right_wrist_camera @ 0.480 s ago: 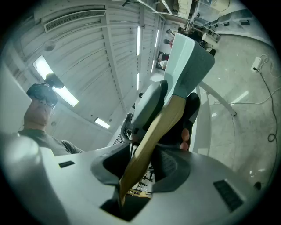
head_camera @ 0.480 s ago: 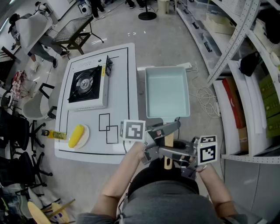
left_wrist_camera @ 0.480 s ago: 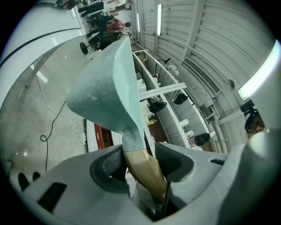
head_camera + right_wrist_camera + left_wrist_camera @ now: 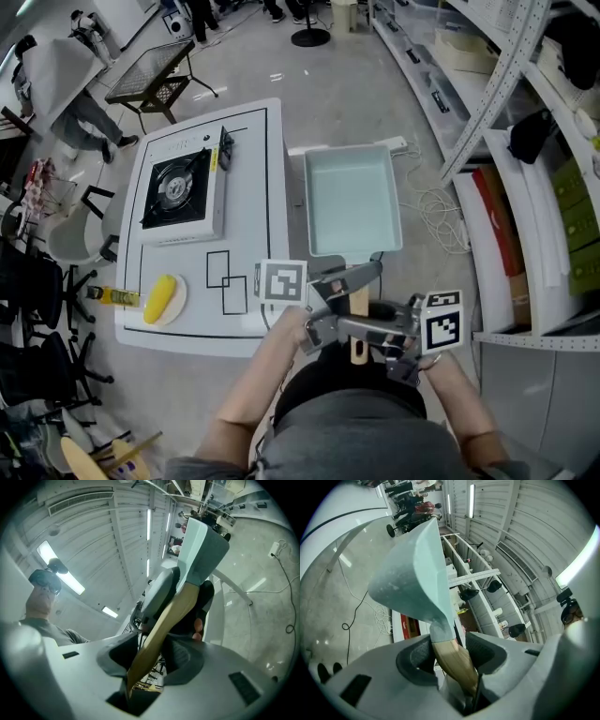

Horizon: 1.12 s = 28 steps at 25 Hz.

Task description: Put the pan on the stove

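A pale mint rectangular pan (image 4: 352, 202) hangs level in the air over the floor, just right of the white table (image 4: 253, 187). Its wooden handle (image 4: 359, 302) points back at me. My left gripper (image 4: 361, 279) reaches in from the left and is shut on the handle (image 4: 452, 658) close to the pan (image 4: 412, 573). My right gripper (image 4: 328, 330) comes from the right, shut on the handle (image 4: 159, 630) nearer its end, below the pan (image 4: 201, 550). The portable gas stove (image 4: 183, 192) with a black burner stands on the table's left half, with nothing on it.
A plate with a yellow item (image 4: 161, 298) and a yellow bottle (image 4: 114, 295) lie at the table's near left corner. Black outlined squares (image 4: 225, 277) mark the tabletop. Metal shelving (image 4: 534, 187) runs along the right. A white cable (image 4: 431, 206) trails on the floor. Chairs crowd the left.
Table and pan sit a touch further left in the head view. Both grips on the handle are unchanged.
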Motion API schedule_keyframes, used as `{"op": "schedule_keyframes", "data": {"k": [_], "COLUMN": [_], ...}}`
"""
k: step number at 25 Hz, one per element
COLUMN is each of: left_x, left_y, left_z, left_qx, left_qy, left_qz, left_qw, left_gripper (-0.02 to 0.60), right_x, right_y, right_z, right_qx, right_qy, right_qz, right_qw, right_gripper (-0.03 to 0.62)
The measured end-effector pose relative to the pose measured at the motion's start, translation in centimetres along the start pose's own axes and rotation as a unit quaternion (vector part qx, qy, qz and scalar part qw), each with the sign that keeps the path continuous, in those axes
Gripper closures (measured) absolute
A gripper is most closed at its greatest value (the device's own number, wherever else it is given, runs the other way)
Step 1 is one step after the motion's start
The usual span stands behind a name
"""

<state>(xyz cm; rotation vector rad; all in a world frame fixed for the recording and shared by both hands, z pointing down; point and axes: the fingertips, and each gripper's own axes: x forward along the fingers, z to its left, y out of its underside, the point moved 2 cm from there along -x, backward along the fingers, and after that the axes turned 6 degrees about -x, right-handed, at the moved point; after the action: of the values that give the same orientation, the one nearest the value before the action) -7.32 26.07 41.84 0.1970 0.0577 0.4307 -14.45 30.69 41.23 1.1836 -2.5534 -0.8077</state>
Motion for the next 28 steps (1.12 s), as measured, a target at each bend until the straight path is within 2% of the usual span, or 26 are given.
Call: {"op": "schedule_keyframes", "data": {"k": [7, 16, 20, 28], "left_x": [2.0, 4.3, 5.2, 8.6], "left_y": [-0.8, -3.1, -5.4, -11.5], "left_z": [0.6, 0.1, 0.7, 3.6], "left_qx": [-0.006, -0.014, 0.001, -0.008], "left_qy": [-0.008, 0.005, -0.002, -0.004], "left_qz": [-0.012, -0.031, -0.034, -0.018], "left_qw": [0.9999, 0.9994, 0.9994, 0.9998], "left_gripper": [0.405, 0.405, 0.405, 0.405], "right_x": [-1.7, -3.0, -3.0, -3.0], "right_y": [-1.3, -4.2, -6.2, -11.5], "right_z": [-1.1, -2.3, -3.6, -9.0], "right_qx": [0.006, 0.001, -0.002, -0.003], "right_qy": [-0.005, -0.017, -0.018, -0.005], "right_qz": [-0.001, 0.014, 0.012, 0.001], "right_qw": [1.0, 1.0, 1.0, 1.0], "right_gripper": [0.43, 0.428, 0.428, 0.428]}}
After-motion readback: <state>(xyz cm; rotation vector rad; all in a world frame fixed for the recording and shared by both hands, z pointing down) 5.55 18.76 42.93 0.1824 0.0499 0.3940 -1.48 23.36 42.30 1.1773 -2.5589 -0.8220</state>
